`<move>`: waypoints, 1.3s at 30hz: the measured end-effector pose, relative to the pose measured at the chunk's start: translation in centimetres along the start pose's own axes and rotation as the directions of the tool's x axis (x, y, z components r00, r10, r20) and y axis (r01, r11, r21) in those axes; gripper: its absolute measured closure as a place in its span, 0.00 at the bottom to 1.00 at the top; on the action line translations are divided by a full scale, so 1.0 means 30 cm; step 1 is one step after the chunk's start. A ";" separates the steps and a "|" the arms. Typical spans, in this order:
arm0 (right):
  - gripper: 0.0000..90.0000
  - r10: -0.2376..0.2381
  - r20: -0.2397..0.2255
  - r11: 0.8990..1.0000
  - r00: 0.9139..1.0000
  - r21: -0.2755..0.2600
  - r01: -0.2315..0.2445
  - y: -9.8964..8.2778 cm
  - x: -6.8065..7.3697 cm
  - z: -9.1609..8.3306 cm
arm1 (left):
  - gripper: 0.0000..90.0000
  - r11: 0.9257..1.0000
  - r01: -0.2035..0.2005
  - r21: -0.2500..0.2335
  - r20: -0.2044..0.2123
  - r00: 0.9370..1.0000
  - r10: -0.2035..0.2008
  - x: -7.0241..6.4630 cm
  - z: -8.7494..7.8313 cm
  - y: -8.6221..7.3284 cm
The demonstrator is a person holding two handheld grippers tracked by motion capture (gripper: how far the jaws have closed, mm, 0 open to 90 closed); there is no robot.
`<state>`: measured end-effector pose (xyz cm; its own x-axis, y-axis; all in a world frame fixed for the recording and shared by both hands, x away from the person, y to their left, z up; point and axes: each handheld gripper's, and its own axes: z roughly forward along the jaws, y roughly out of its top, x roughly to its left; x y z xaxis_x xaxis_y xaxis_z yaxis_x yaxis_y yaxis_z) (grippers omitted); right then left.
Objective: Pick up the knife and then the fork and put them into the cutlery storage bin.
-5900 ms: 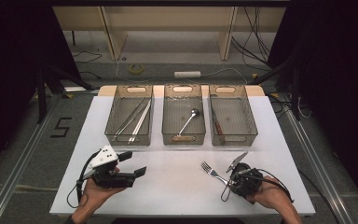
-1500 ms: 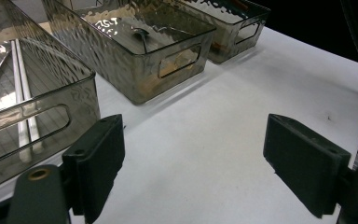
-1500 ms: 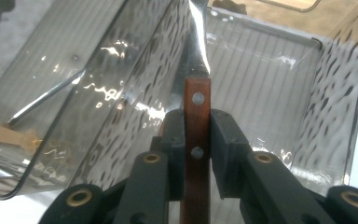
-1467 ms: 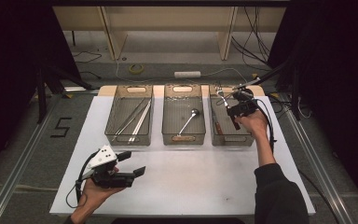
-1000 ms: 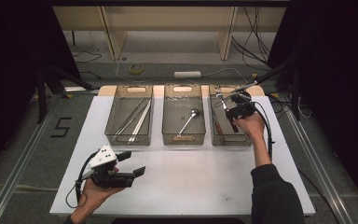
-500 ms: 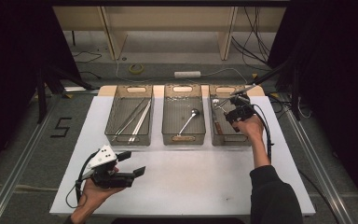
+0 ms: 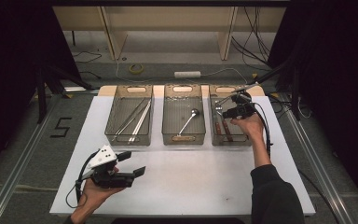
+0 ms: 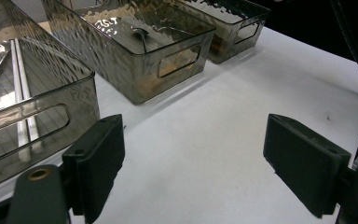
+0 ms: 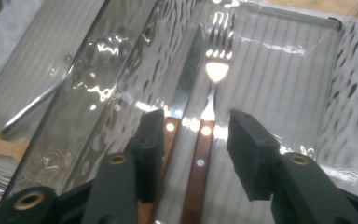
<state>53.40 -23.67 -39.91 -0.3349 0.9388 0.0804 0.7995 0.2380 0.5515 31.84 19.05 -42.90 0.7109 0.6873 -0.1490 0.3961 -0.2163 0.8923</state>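
The wooden-handled steel fork (image 9: 208,135) lies flat in the right-hand smoked clear plastic bin (image 7: 247,135), right beside a matching wooden-handled knife (image 9: 179,112). The right gripper (image 9: 196,140) hangs over it, arm stretched forward; its jaws have just been opening and aren't touching the handle. The left gripper (image 8: 193,163) sits low near the table's front, jaws wide apart.
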 end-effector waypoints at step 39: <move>0.35 -0.180 -0.178 0.941 0.967 -0.319 0.116 -0.236 0.189 -0.214 | 0.22 1.000 0.004 0.005 0.001 1.000 -0.004 0.002 0.003 -0.001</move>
<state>42.62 -21.62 -38.03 -0.5569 0.8209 0.1265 0.5543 0.2538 0.7927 31.91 19.04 -42.98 0.7098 0.6875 -0.1533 0.4019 -0.2166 0.8897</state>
